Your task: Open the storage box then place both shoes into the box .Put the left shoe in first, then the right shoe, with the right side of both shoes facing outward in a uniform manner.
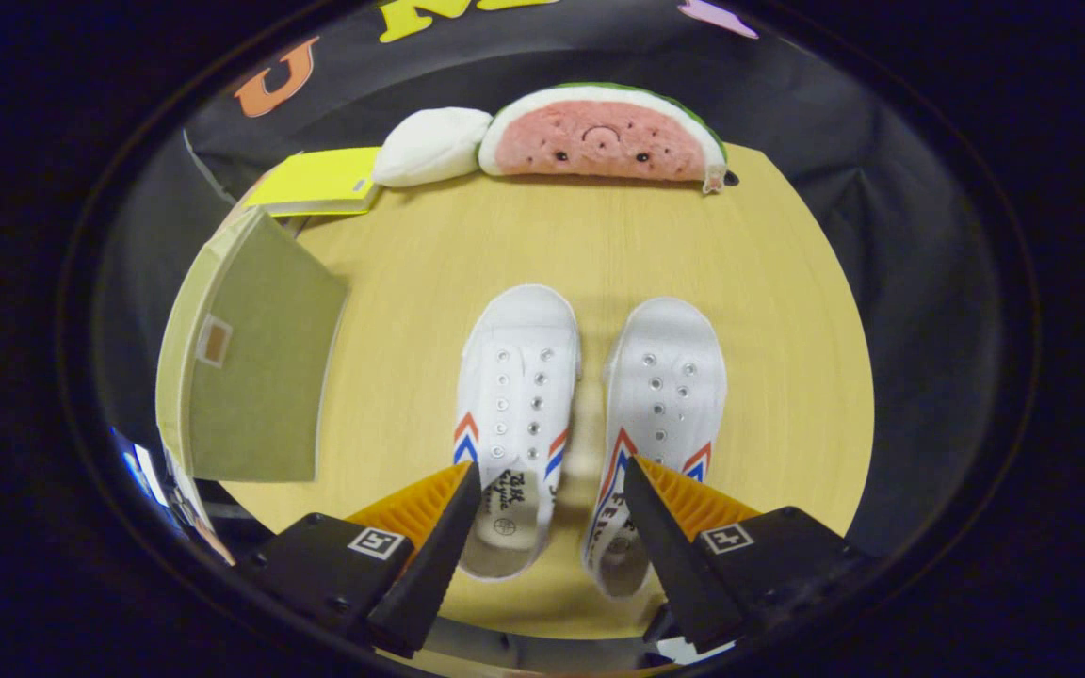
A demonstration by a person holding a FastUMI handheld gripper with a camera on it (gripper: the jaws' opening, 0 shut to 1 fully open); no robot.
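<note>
Claw (552,485) hung w/ fingers spread wide, gripping nothing, above the heel ends of both shoes. Left shoe (516,395) and right shoe (663,395) sat side by side on the table (599,245), toes pointing away, prob. lined up for easy pickup. Storage box (251,377) stood off to the left, lid apparently shut, so opening likely came first. Watermelon plush (599,137) sat at far edge.

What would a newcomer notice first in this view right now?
Probably the pair of white shoes side by side on the wooden table, heels between the open gripper jaws, toes pointing away. Next, the watermelon cushion at the table's far edge, then the open box lid standing left of the shoes.
</note>
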